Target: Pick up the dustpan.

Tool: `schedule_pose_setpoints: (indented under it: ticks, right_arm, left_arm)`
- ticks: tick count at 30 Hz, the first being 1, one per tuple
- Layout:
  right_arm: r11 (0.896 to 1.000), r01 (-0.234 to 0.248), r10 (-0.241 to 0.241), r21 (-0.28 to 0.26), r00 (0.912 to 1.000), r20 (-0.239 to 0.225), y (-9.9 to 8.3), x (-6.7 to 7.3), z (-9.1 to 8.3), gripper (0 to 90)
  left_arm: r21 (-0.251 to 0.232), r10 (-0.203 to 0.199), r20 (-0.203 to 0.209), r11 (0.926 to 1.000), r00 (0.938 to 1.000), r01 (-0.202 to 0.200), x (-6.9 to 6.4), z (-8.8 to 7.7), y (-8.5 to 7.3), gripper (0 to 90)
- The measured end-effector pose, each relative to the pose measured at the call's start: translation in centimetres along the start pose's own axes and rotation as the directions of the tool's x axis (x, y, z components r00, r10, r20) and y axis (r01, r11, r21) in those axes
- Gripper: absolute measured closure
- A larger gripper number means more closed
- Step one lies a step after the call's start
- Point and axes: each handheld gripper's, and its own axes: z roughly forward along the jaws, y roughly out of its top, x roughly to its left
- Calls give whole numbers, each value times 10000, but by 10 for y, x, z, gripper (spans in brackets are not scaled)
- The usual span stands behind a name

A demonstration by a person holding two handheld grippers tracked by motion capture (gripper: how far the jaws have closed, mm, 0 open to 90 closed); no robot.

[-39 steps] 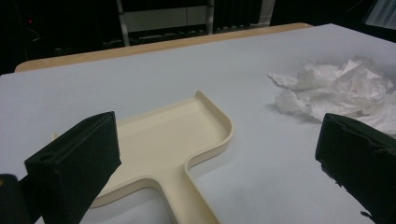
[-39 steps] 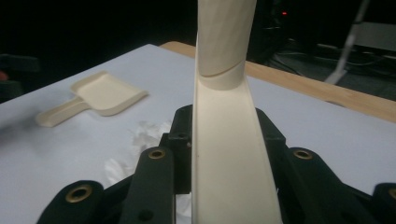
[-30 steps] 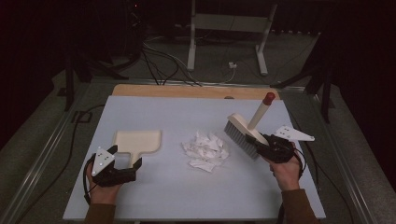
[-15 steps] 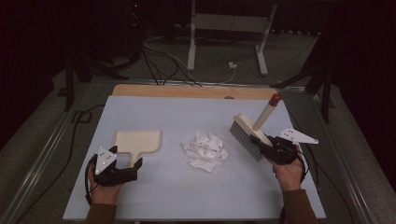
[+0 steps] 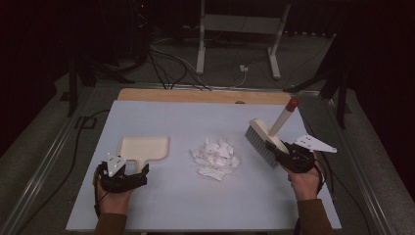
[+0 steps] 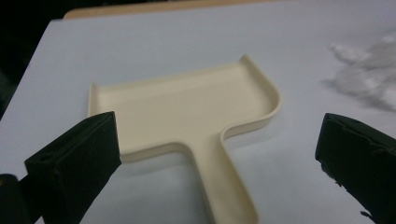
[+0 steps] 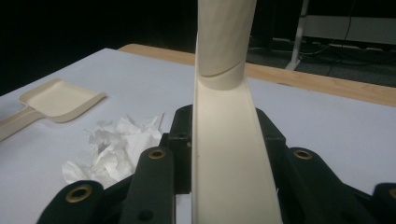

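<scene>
Rightward a little since the earlier frame goes the brush (image 5: 266, 138), pinched by the right tongs (image 5: 279, 152) at centre right. Left tongs (image 5: 142, 171) stand spread at the empty dustpan (image 5: 145, 148), centre left on the worktop (image 5: 195, 205). Right gripper view adds crumpled paper (image 7: 116, 144) beside the brush's back.

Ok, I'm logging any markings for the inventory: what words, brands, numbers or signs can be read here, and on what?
None can be read: the dustpan, the brush, the crumpled paper and the table carry no legible text, label or number.
</scene>
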Motion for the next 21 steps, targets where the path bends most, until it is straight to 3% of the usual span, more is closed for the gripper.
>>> schedule_pose_setpoints:
  ticks: [9,19,21]
  right_arm:
    - [10000,3,-2,-12,10000,38,0,-1,-1,680]
    - [10000,-17,17,30,10000,32,-1,-2,-1,679]
    - [10000,-16,16,22,10000,47,-1,-2,-2,680]
  left_arm:
    - [992,-1,-455,9951,9990,46,-9,14,2,52]
    - [2349,-27,-413,9719,9991,123,-13,27,0,95]
    - [2475,-92,-350,9687,9993,176,-13,29,0,174]
